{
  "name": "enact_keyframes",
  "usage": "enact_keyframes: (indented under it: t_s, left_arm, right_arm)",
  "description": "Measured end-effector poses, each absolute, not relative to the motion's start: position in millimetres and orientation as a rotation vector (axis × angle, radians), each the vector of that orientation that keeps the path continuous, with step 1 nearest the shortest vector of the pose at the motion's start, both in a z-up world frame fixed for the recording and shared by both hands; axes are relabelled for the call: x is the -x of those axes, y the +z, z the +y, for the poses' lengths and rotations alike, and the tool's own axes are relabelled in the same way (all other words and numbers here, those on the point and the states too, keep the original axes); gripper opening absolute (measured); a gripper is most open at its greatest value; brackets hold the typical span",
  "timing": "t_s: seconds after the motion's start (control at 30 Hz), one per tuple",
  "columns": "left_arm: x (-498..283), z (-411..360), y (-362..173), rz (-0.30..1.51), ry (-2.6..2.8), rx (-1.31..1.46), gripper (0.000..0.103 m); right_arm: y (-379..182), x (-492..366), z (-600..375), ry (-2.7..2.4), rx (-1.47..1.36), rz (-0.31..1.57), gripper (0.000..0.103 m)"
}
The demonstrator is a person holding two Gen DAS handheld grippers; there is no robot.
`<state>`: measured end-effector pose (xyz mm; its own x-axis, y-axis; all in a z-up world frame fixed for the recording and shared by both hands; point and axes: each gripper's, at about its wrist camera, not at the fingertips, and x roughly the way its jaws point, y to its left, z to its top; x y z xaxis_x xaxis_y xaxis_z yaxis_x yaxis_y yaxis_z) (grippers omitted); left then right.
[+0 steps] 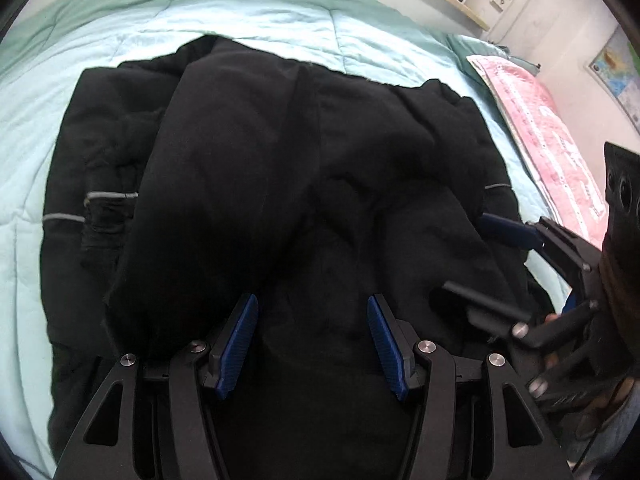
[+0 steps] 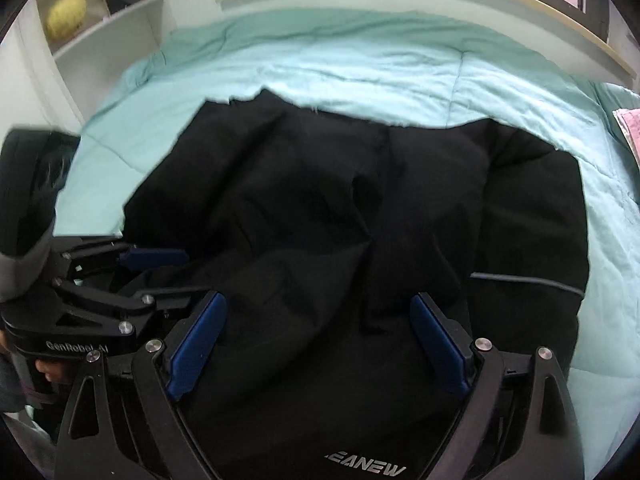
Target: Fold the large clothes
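- The bed, under a pale green quilt, carries everything; a pink pillow lies at its right edge.
- The black coat lies spread on the quilt, its sleeves already turned in over the body, grey stripes showing at both sides.
- The left hand-held gripper hovers over the coat's near end, jaws wide apart, holding nothing.
- The right hand-held gripper hangs beside it, just as open and empty, above the near edge by the printed logo.
- Judged step: the sleeves seem done, and the lengthwise fold comes next.
- That move calls for both grippers to drop, pinch the near edge at matching points, and carry it evenly toward the far edge.
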<state>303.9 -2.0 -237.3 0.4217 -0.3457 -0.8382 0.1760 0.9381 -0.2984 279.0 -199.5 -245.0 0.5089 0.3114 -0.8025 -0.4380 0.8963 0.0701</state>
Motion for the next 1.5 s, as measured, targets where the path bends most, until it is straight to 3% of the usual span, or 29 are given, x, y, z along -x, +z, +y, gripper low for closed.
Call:
enact_keyframes:
  t_s: [0.5, 0.77, 1.17, 1.5]
  left_arm:
    - [-309.6, -12.4, -251.3, 1.131, -0.303, 0.15, 0.056]
    - [-282.9, -7.5, -193.8, 1.179, -0.294, 0.248, 0.058]
    - [-164.3, 4.6, -64.2, 0.961, -0.283, 0.209, 0.058]
    - [-99.4, 8.3, -51.9, 0.938, -0.312, 0.223, 0.058]
  right_arm:
    - [-286.0, -291.2, -210.0, 0.442, 0.149, 0.976, 0.097]
    - [-208.3, -269.5, -210.2, 0.35, 0.113, 1.012, 0.097]
    - [-101.0, -160.6, -213.0, 0.288, 0.027, 0.893, 0.097]
    - [-86.6, -84.2, -225.2, 0.281, 0.02, 0.879, 0.097]
